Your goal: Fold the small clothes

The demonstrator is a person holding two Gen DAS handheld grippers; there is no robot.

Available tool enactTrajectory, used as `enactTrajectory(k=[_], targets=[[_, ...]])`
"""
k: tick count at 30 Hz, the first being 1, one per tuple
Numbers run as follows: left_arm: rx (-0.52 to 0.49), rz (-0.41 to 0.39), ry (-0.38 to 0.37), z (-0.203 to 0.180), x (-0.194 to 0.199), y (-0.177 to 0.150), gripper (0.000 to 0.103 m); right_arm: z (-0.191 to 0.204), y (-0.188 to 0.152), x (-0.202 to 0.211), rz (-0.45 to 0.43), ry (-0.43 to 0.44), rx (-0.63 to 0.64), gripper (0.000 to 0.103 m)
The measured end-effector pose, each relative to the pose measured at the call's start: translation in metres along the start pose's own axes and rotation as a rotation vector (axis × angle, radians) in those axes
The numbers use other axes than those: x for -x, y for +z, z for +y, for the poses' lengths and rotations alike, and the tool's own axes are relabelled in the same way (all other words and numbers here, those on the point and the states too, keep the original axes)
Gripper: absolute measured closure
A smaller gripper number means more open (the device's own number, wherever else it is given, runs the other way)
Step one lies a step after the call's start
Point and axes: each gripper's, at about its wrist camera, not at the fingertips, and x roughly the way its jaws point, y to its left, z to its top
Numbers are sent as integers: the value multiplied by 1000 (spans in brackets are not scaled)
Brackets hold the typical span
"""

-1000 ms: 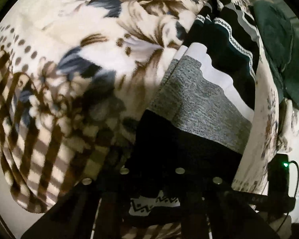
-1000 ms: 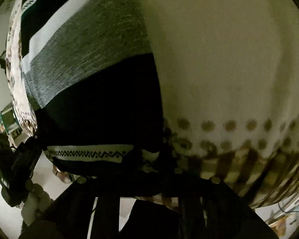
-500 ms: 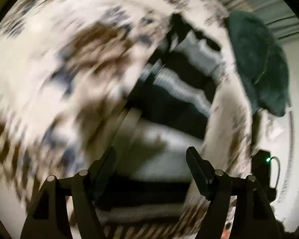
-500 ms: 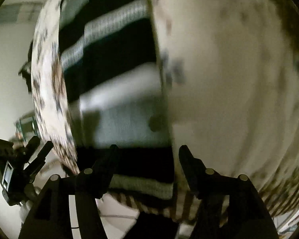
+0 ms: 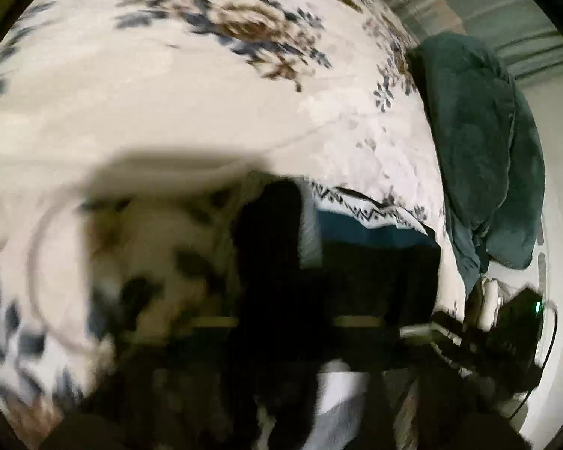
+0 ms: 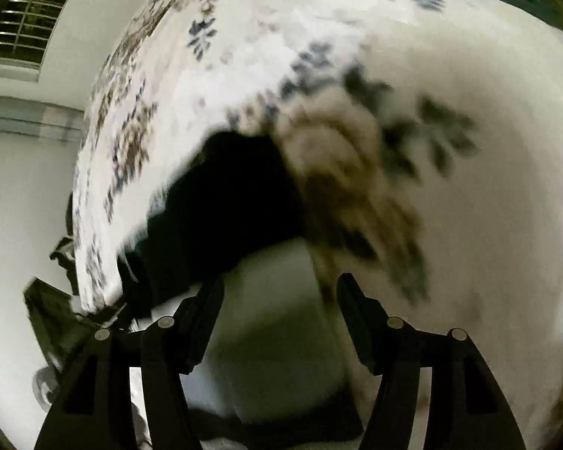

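Note:
A small striped garment [image 5: 371, 251], black, teal, white and grey with a zigzag trim, lies on the floral blanket [image 5: 176, 86]. In the left wrist view it fills the lower middle, dark and blurred. The left gripper's jaws are lost in the dark blur at the bottom, so I cannot tell how they stand. In the right wrist view the garment [image 6: 221, 210] shows as a black mass left of centre on the blanket [image 6: 469, 150]. My right gripper [image 6: 279, 296] is open and empty, its fingers spread just below the garment's edge.
A dark green folded cloth [image 5: 484, 172] lies at the blanket's far right edge. A black device with a green light [image 5: 521, 318] and a cable sits beyond the right edge. A window with blinds [image 6: 22, 22] is at upper left of the right wrist view.
Both grippers let go of the garment half a second ago and opened. Both cameras have since swung fast over the blanket; the garment now lies more bunched and folded over.

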Motion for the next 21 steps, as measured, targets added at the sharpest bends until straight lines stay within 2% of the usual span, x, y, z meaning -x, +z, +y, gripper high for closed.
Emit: enactTrajectory(k=[2,3,4,5,8,9,11,13,15,16,17,18,19,21], targets=[[-54,-12,3,-9,3,3,97,6,20,-15,10,3,-1,39],[-82,-21,6,-12,10,-1,97,8,25,-22,21,-6,15,44],[-103,-25,0,-16,14,0,97,14,25,-24,13,-24,39,79],[-108,-27,0,-15,15,6,97,20,28,-23,4,-73,90,91],[-82,-10,7,-2,6,25,97,24,33,-18,-37,-155,132,96],[-65,9,16,4,-2,31,97,32,31,-31,-45,-182,111,96],[-47,48,22,10,-19,36,98,23,37,-40,-16,-202,70,96],[-64,57,25,5,-19,33,97,20,34,-38,13,-188,70,94],[-56,67,6,6,-10,29,94,23,28,-28,18,-159,76,87],[-39,75,-1,8,-6,26,86,22,22,-21,32,-129,79,71],[-22,81,3,11,1,21,80,22,17,-16,51,-102,75,51],[-19,76,3,12,10,16,61,19,9,-8,70,-73,70,44],[-22,65,-5,14,21,8,44,17,-3,2,79,-41,71,43],[-47,39,-15,13,47,-13,42,11,-37,25,108,-19,95,43]])
